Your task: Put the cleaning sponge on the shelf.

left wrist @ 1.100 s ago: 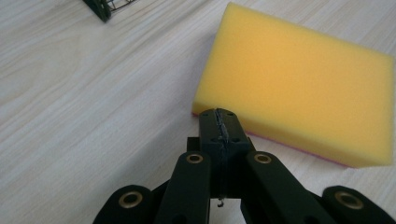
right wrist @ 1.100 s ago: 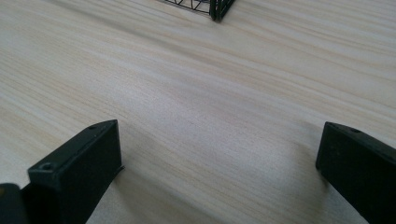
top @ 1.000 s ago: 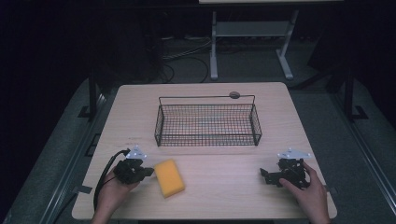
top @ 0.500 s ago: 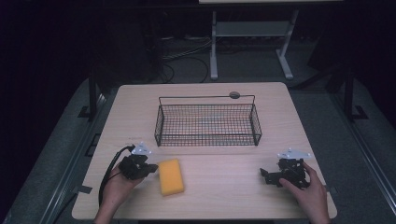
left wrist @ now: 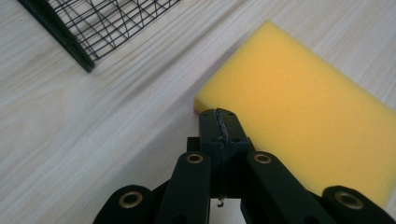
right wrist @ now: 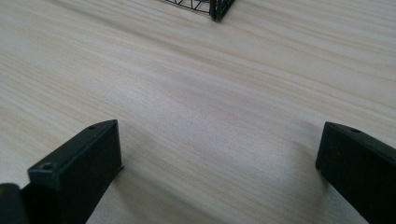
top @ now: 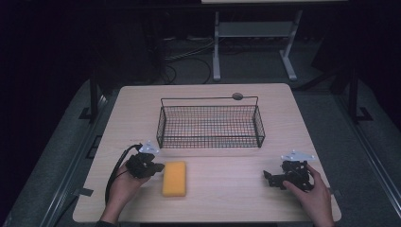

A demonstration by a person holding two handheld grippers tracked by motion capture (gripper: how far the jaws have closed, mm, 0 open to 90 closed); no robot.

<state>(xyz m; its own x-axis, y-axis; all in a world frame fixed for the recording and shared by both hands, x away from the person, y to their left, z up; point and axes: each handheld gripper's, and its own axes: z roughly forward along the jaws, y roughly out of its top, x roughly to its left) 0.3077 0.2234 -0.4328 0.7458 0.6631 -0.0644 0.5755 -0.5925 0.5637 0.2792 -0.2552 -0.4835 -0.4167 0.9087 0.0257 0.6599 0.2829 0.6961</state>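
Left claw (top: pixel 158 167) nearer sponge (top: pixel 174 178), tips closed (contact unclear)

So everything sits on the bench (top: pixel 208 198), and the wire basket (top: pixel 210 124) is the thing to go by. It stands around the middle, a bit toward the far edge. The sponge (top: pixel 174 178) lies in front of the basket's left end, near it. The left gripper (top: pixel 158 167) is just left of the sponge, tips touching its corner. The right gripper (top: pixel 267 178) rests in front of the basket's right end, well apart from the sponge.
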